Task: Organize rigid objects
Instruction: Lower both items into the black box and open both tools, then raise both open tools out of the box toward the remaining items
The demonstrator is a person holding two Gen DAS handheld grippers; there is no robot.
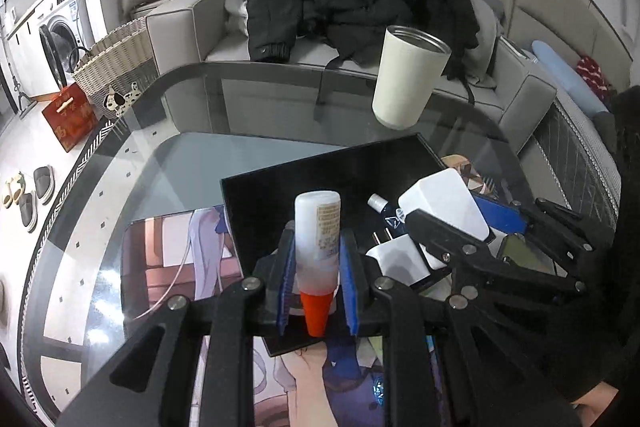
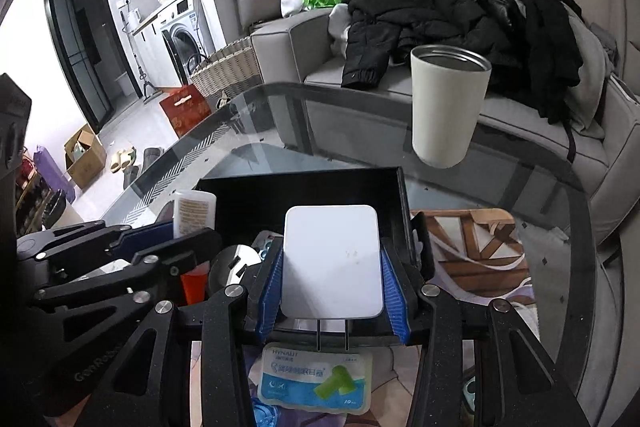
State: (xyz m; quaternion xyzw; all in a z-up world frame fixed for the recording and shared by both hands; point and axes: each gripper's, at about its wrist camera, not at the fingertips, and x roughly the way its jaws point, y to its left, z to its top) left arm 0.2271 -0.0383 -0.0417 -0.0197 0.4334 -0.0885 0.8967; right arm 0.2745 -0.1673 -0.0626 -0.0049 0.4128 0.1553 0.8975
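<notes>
Midway: left gripper [image 1: 318, 267] pinching glue bottle [image 1: 318, 227], right gripper [image 2: 332, 291] pinching white charger [image 2: 331, 261], both over black tray [image 1: 280, 195]; earplug packet [image 2: 314, 379] outside.

Counted on glass table [image 1: 168, 163]: one black tray [image 1: 280, 195], one cream tumbler [image 1: 404, 79], one white charger [image 2: 332, 263], one orange-capped bottle [image 1: 318, 247] (each gripped), one earplug packet [image 2: 312, 379].

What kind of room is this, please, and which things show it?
Most likely a small home living room: a grey sofa heaped with black coats, a glass table before it, and a washing machine in the kitchen corner behind.
</notes>
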